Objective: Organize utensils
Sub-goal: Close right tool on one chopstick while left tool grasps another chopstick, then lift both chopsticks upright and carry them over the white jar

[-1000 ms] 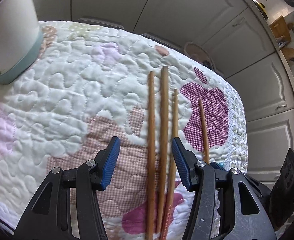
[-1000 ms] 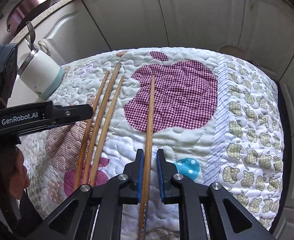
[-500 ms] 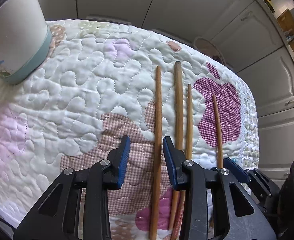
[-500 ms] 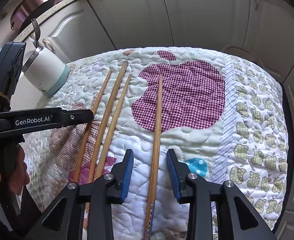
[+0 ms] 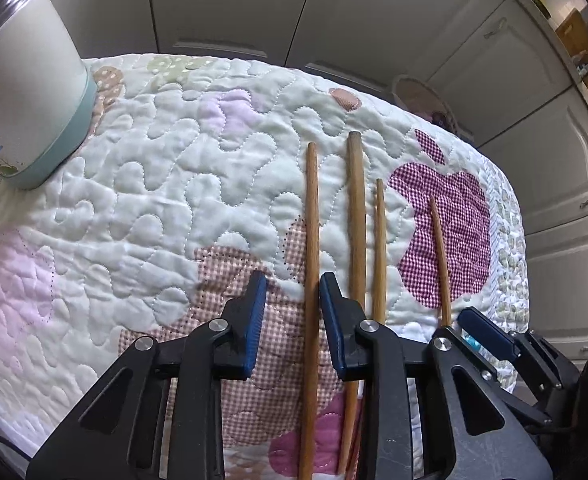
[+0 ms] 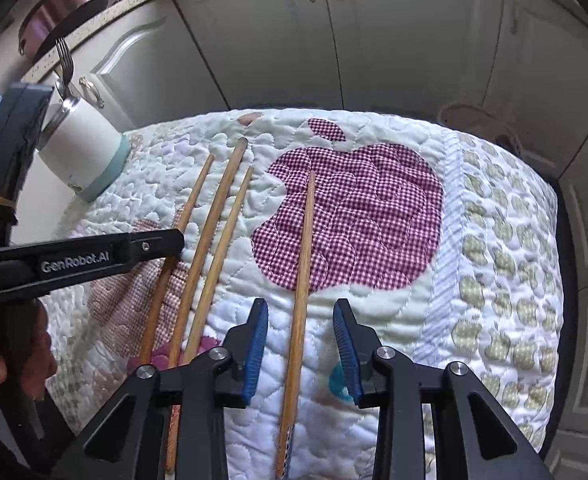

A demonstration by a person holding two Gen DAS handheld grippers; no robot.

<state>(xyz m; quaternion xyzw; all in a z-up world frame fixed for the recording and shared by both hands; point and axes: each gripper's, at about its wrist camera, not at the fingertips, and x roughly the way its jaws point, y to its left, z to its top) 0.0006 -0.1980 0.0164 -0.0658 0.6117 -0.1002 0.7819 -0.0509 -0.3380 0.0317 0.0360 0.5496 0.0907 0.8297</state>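
Chopsticks lie in a row on the quilted cover of the desk: four wooden sticks, three close together and one apart on the burgundy gingham apple patch. The left gripper has shifted leftward across the trio since a second ago, when it straddled all three; now only the leftmost chopstick sits between its fingers, which are closing, the right finger pad just beside the wood and the other pad still clear. The right gripper, pinched on the lone chopstick a second ago, has let go and stands partly open, the stick lying free between its fingers. In my judgement the single-stick pick on the left is under way, while the right is re-setting its grasp. The white utensil cup with a teal base, holding a fork, waits at the far left corner. "GenRobot.AI" reads in white on the left gripper's side.
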